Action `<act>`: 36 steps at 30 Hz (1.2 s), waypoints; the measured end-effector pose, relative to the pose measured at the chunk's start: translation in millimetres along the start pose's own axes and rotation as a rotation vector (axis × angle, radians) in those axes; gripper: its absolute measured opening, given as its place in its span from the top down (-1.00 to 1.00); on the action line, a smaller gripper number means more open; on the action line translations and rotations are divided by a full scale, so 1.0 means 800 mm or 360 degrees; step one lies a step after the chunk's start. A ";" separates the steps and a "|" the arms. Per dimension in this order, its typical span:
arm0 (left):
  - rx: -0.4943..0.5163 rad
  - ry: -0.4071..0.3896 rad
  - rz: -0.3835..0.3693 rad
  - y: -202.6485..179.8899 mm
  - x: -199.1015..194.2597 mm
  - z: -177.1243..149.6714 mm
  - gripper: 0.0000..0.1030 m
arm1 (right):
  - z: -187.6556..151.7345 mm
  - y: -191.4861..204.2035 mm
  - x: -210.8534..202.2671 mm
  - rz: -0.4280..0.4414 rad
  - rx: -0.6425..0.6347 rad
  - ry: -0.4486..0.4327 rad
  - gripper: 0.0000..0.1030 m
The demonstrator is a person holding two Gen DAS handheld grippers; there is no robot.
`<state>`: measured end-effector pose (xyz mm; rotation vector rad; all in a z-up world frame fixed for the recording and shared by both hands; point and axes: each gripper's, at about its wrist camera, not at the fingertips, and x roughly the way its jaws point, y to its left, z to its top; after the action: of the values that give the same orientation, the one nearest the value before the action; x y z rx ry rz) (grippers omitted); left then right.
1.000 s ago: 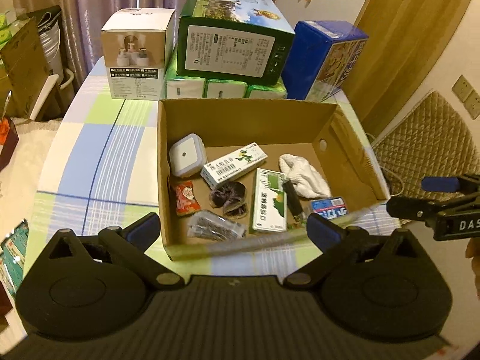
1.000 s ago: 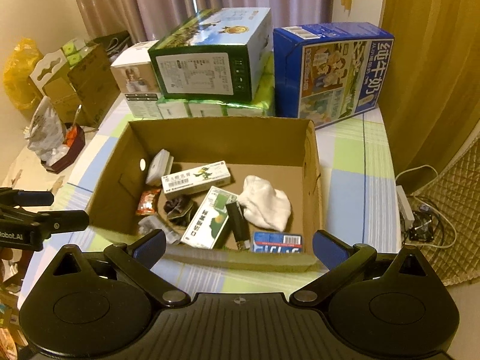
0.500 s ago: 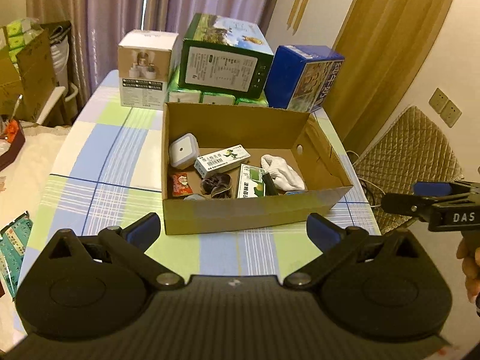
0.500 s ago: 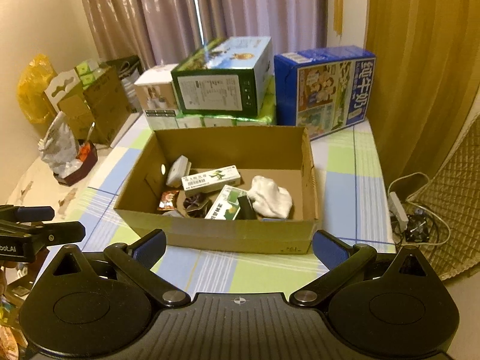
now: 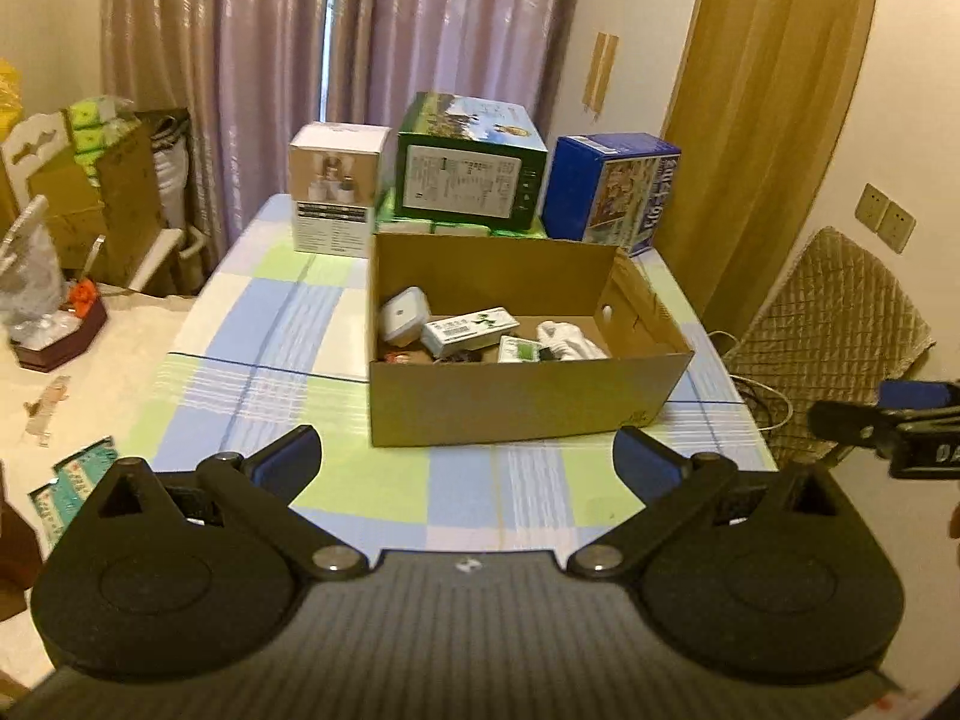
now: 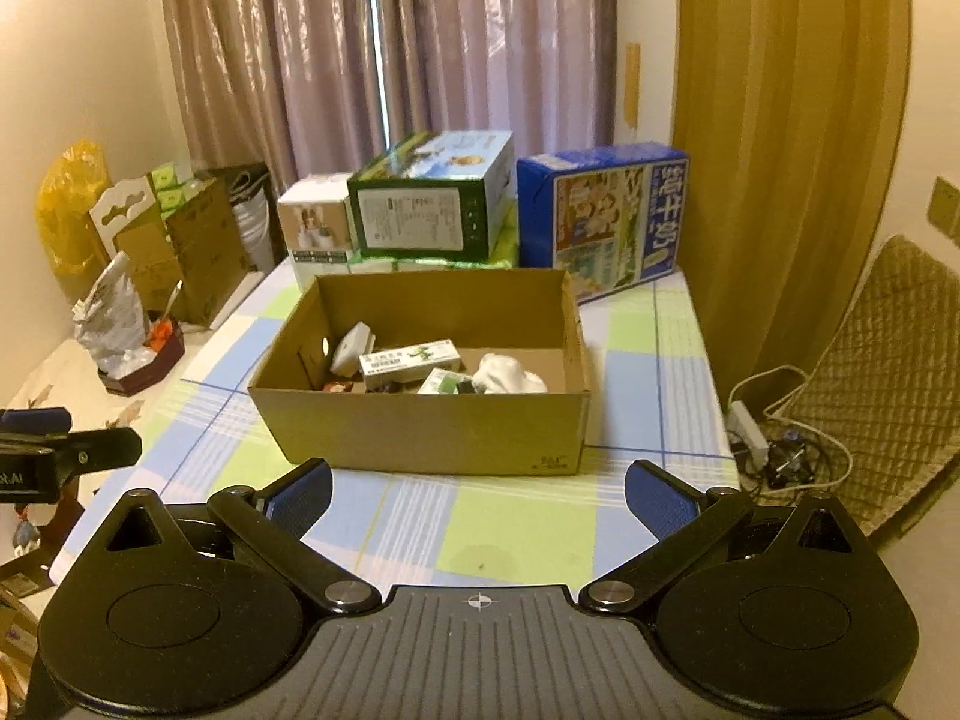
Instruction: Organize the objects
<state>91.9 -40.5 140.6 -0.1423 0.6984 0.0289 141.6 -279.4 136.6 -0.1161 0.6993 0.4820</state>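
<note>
Your left gripper [image 5: 467, 459] and right gripper [image 6: 478, 487] both hang with jaws spread wide, empty, over the checked tabletop's [image 6: 522, 516] near edge. One open brown cardboard box [image 6: 432, 429] sits mid-table — holding perhaps six small items, partly hidden. Three printed cartons line the far edge.

Brown cardboard box [image 5: 516, 402] on a blue, green and white checked tablecloth [image 5: 270, 324], purple curtains [image 6: 384, 48] behind
</note>
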 end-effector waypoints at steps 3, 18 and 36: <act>-0.0038 -0.0021 0.0027 0.001 -0.017 -0.016 -0.97 | -0.017 0.008 -0.020 -0.0032 -0.0010 -0.0050 -0.96; 0.0024 0.0010 0.0030 -0.019 -0.045 -0.075 -0.98 | -0.067 0.036 -0.056 -0.0010 -0.0002 -0.0050 -0.96; 0.0042 0.0102 0.0064 -0.024 -0.031 -0.104 -0.98 | -0.113 0.021 -0.053 -0.0060 0.0104 0.0044 -0.96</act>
<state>20.9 -70.8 95.8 -0.1042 0.7653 0.0540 52.7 -304.7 96.0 -0.0748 0.7381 0.4220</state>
